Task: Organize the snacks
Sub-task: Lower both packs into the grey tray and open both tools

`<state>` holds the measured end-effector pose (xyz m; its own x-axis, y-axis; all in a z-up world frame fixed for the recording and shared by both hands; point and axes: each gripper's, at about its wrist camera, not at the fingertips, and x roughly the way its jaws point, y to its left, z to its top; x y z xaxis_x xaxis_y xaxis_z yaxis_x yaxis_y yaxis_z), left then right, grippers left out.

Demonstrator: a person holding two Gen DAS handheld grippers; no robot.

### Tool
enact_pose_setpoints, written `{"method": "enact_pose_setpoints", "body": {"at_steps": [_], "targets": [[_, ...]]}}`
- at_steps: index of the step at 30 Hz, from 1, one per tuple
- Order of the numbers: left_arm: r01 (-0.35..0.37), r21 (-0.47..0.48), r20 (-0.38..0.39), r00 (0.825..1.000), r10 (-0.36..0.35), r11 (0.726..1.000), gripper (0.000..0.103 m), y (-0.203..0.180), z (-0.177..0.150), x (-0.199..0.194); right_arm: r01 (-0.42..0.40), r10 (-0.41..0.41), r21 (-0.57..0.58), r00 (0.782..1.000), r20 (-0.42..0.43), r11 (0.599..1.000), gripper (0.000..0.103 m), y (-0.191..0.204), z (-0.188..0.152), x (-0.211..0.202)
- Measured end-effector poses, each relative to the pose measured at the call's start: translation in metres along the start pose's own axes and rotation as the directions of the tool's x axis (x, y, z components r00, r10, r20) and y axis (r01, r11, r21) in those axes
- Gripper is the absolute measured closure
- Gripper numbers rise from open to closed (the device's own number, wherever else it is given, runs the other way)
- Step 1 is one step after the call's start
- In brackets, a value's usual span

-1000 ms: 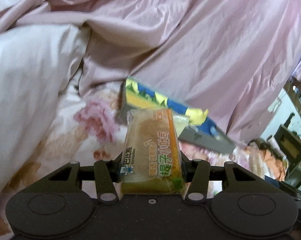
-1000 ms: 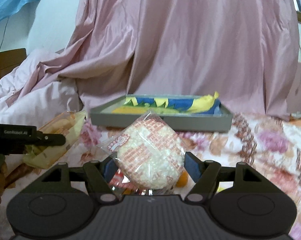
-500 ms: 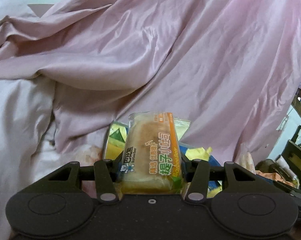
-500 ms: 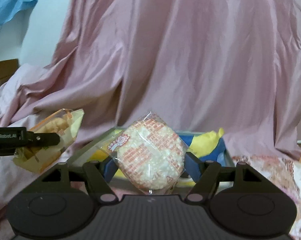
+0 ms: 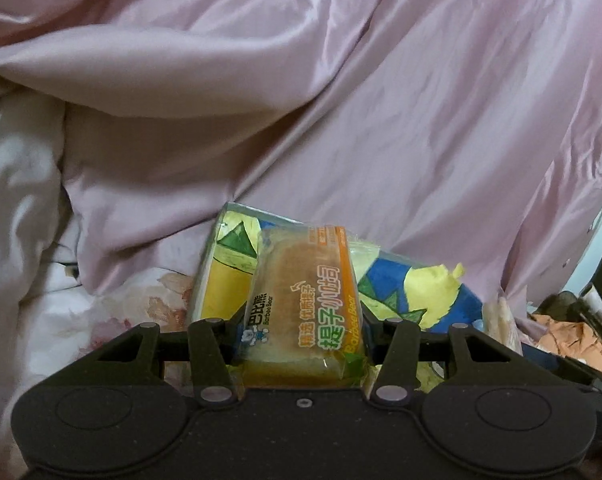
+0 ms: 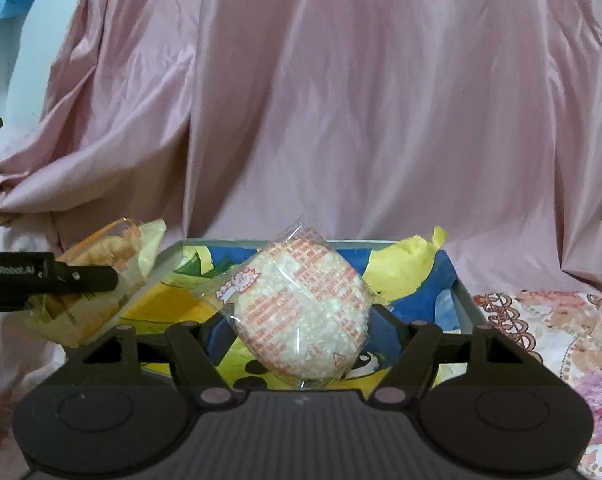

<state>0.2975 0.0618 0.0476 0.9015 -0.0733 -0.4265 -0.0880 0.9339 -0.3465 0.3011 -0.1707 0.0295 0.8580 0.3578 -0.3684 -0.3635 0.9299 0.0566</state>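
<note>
My left gripper (image 5: pixel 303 320) is shut on a wrapped bread snack (image 5: pixel 301 300) with orange and green print, held upright over the near left corner of a grey box (image 5: pixel 211 264) lined with blue and yellow paper. My right gripper (image 6: pixel 299 316) is shut on a round rice cake in a clear wrapper (image 6: pixel 301 312), just in front of the same grey box (image 6: pixel 467 308). In the right wrist view the left gripper (image 6: pixel 81 280) and its bread snack (image 6: pixel 101 280) hang at the box's left edge.
A pink satin sheet (image 6: pixel 341 100) drapes steeply behind the box. The box rests on a floral bedspread (image 6: pixel 549 332), with white bedding (image 5: pixel 17 220) at the left. Orange clutter and dark furniture (image 5: pixel 573 336) lie at the far right.
Both grippers have moved forward with their snacks toward the grey box, which now looms larger and closer in both views. Neither grip has changed.
</note>
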Motion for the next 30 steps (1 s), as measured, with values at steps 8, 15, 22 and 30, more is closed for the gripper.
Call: {"method": "enact_pose_setpoints", "body": {"at_steps": [8, 15, 22, 30], "targets": [[-0.009, 0.026, 0.001, 1.0, 0.009, 1.0, 0.05, -0.006, -0.001, 0.015, 0.0, 0.0, -0.022, 1.0, -0.024, 1.0, 0.028, 0.005, -0.004, 0.02], [-0.001, 0.042, 0.031, 1.0, 0.0, 0.999, 0.016, -0.007, -0.003, 0.006, -0.005, 0.004, -0.038, 1.0, -0.01, 0.999, 0.01, 0.009, -0.009, 0.012], [0.017, 0.074, 0.105, 0.994, -0.025, 0.997, 0.001, -0.013, -0.01, -0.028, 0.024, -0.022, -0.031, 0.998, 0.059, 0.999, 0.0, 0.011, -0.01, -0.019], [0.001, 0.115, 0.157, 0.987, -0.019, 0.993, 0.001, -0.011, -0.027, -0.076, 0.051, -0.048, -0.022, 0.99, 0.135, 0.998, 0.0, 0.028, -0.023, -0.066]]}}
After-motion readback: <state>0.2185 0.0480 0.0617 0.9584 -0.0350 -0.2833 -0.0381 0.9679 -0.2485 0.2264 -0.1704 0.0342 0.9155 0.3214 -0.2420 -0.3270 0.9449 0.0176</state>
